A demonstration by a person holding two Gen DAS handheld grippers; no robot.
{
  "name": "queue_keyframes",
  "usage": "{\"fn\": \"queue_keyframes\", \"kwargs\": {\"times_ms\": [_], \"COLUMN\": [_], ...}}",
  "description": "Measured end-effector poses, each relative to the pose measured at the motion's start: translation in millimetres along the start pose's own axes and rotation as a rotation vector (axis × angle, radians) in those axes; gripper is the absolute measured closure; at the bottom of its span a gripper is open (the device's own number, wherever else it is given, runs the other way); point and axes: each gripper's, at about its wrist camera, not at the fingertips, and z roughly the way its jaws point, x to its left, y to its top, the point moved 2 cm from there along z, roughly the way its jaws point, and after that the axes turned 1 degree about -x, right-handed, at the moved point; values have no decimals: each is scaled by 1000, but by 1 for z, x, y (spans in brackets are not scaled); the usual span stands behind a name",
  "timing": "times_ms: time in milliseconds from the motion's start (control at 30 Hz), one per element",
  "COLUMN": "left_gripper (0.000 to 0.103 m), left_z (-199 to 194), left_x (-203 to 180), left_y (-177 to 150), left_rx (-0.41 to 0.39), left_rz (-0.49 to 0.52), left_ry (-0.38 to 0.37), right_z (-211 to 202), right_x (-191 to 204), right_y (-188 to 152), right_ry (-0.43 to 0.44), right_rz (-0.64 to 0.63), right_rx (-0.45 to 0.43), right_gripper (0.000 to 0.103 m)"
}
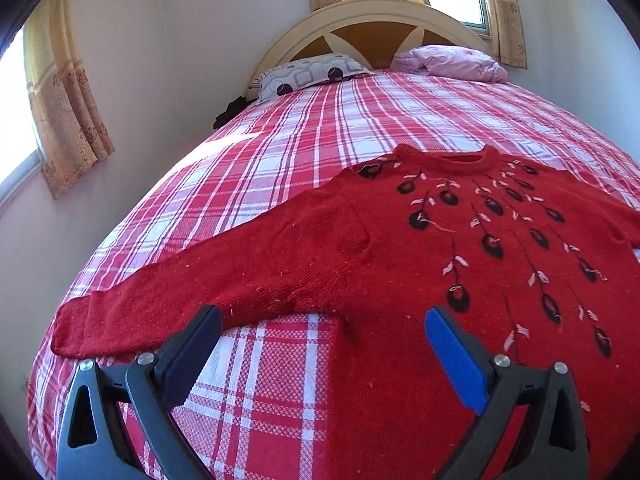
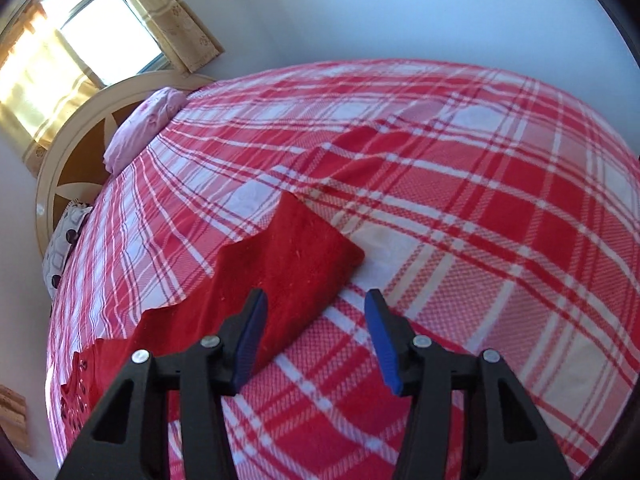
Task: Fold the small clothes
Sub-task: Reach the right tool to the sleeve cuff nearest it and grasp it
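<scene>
red sweater (image 1: 400, 248) flat, plaid bedspread (image 1: 280, 152); claws apart

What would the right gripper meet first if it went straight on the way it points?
Probably the plaid bedspread, just beside the red sleeve; depth is unclear, so its left jaw might brush the sleeve's edge.

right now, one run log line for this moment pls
stage: sweater unfolded | red sweater: flat on plaid bedspread, sleeves out | left gripper: open, empty | right gripper: open, above sleeve end
</scene>
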Motion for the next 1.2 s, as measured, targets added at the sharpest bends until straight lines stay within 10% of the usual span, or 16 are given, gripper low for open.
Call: {"fn": "queue_keyframes", "kwargs": {"times_ms": [267,1200], "left_gripper": [1,1], "left_z": [13,-4], "left_x": [2,29], "left_y": [-10,-10], "left_rx": [34,24], "left_rz": [-3,-111], "left_ry": [-21,-185], "right_z": [11,-61], "right_x": [7,301], "right_y": [11,-106], "right_ry": [-14,379], "right_rz": [-23,-687], "right_rx": [-3,-30], "right_gripper": [92,95]}}
